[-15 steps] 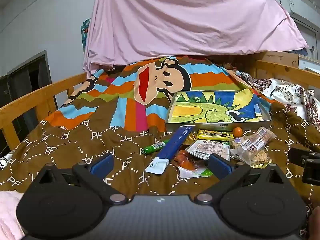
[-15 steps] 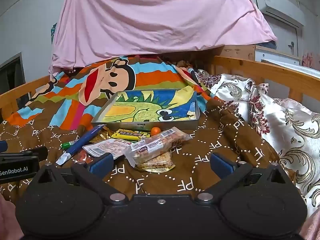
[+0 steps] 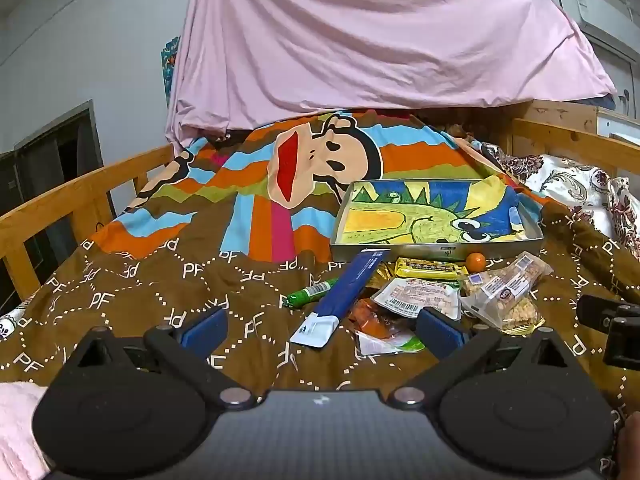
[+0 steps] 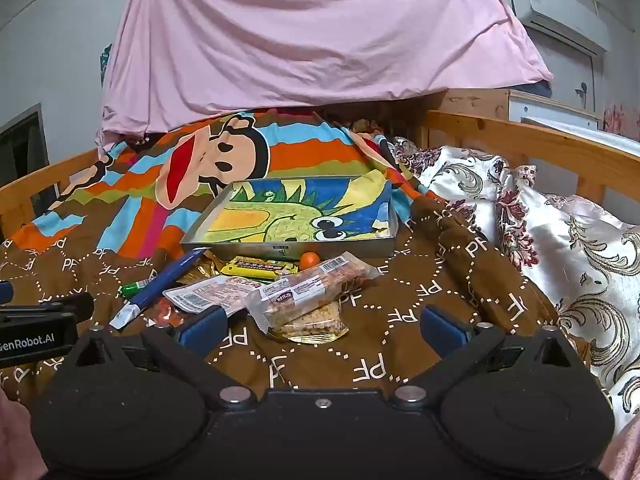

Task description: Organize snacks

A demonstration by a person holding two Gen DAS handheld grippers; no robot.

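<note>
A pile of snacks lies on the brown bedspread in front of a metal tray (image 3: 438, 249) (image 4: 288, 249) lined with a dinosaur picture. The pile holds a long blue packet (image 3: 352, 284) (image 4: 168, 280), a green tube (image 3: 308, 294), a yellow bar (image 3: 430, 269) (image 4: 260, 269), a small orange ball (image 3: 476, 261) (image 4: 309, 260), a white-red packet (image 3: 420, 295) and a clear nut-bar bag (image 3: 506, 292) (image 4: 308, 292). My left gripper (image 3: 322, 330) hovers open just short of the pile. My right gripper (image 4: 322, 326) is open too, with the nut-bar bag ahead between its fingers, untouched.
Wooden bed rails (image 3: 72, 200) (image 4: 520, 140) run along both sides. A pink sheet (image 3: 360, 40) hangs behind the bed. A floral satin quilt (image 4: 560, 240) is bunched at the right. The other gripper shows at each view's edge.
</note>
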